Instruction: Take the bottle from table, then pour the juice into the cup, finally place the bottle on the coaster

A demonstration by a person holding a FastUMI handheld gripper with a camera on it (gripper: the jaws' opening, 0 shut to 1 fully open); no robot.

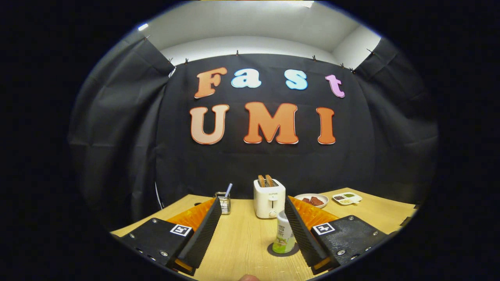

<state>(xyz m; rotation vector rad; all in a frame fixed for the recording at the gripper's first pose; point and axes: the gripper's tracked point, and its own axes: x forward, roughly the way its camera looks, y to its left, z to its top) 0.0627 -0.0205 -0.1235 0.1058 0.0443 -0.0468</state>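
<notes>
A small bottle (284, 234) with a white cap and a green and white label stands upright on a dark round coaster (273, 250) on the wooden table (242, 238). My gripper (252, 201) is open, its fingers spread wide. The bottle sits between them, right up against the inner pad of the right finger (300, 230) and far from the left finger (205, 230). I cannot tell whether the right pad touches the bottle. The cup (223, 203), a clear glass with a straw in it, stands just beyond the left fingertip.
A white toaster (269, 201) with two slices of toast stands beyond the fingers, mid table. Behind the right finger are a white plate (312, 201) with dark food and a small divided tray (347, 198). Black cloth walls close the booth behind and at the sides.
</notes>
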